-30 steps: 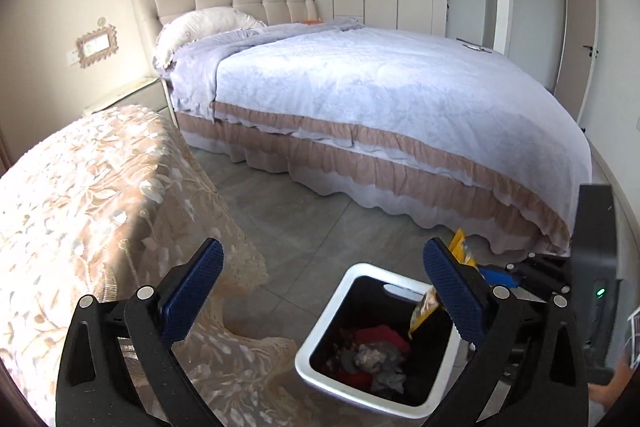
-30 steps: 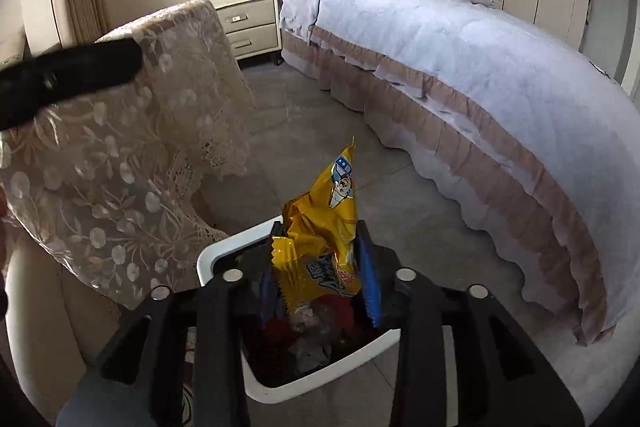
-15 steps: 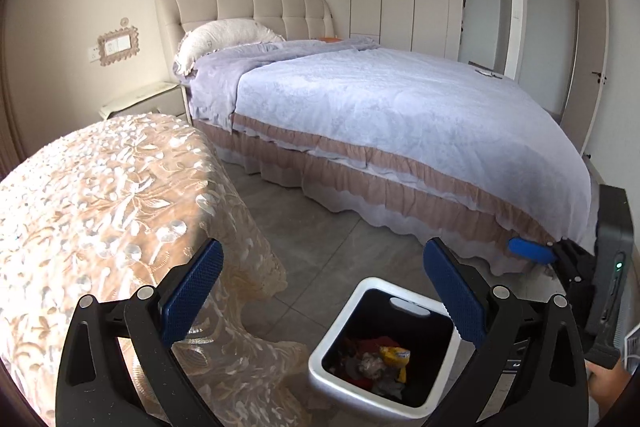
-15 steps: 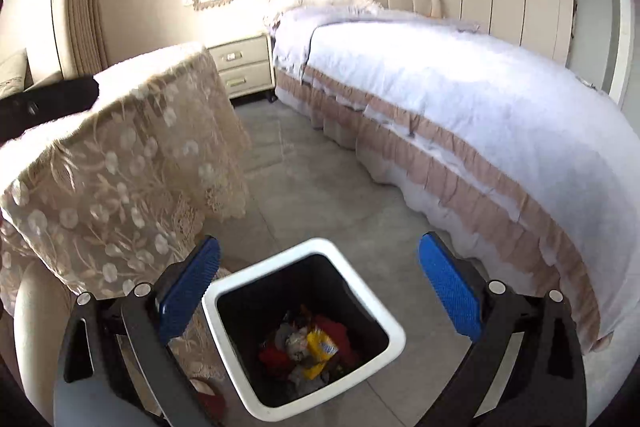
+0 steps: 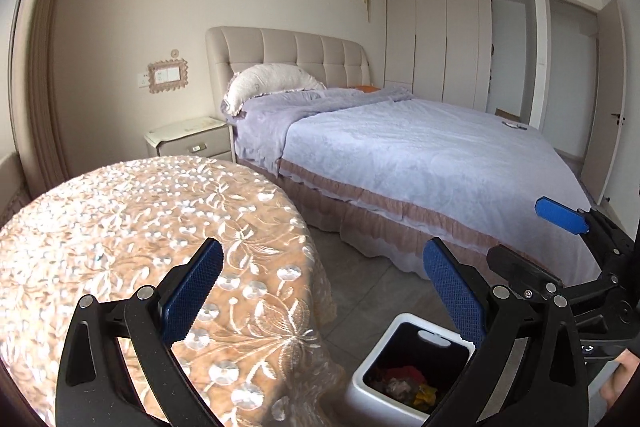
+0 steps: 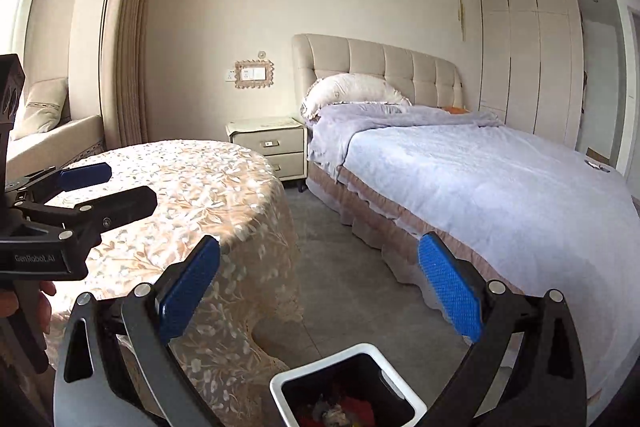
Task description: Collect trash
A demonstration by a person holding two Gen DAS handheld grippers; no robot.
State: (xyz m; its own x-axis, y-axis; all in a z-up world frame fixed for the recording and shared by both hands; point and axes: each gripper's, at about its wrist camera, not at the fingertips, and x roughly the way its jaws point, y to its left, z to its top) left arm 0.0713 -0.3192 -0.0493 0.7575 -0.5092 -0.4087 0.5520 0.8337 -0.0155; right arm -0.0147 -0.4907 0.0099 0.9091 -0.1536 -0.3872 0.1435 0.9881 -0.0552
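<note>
A white trash bin (image 5: 372, 365) stands on the floor beside the round table, with red, grey and yellow wrappers (image 5: 408, 381) inside. It also shows at the bottom of the right wrist view (image 6: 294, 379). My left gripper (image 5: 324, 297) is open and empty, raised above the bin and the table edge. My right gripper (image 6: 320, 287) is open and empty, also above the bin. Each gripper shows in the other's view: the right one (image 5: 532, 239) at the far right, the left one (image 6: 116, 187) at the far left, over the table.
A round table with a floral lace cloth (image 5: 140, 227) is at the left. A bed with a lilac cover (image 5: 420, 163) fills the right, grey tiled floor (image 6: 340, 287) between them. A nightstand (image 6: 268, 147) stands by the headboard, wardrobes (image 5: 436, 35) behind.
My right gripper let go of the yellow snack bag, which now lies in the bin. Both grippers have risen and tilted up, so the bin has dropped low in both views.
</note>
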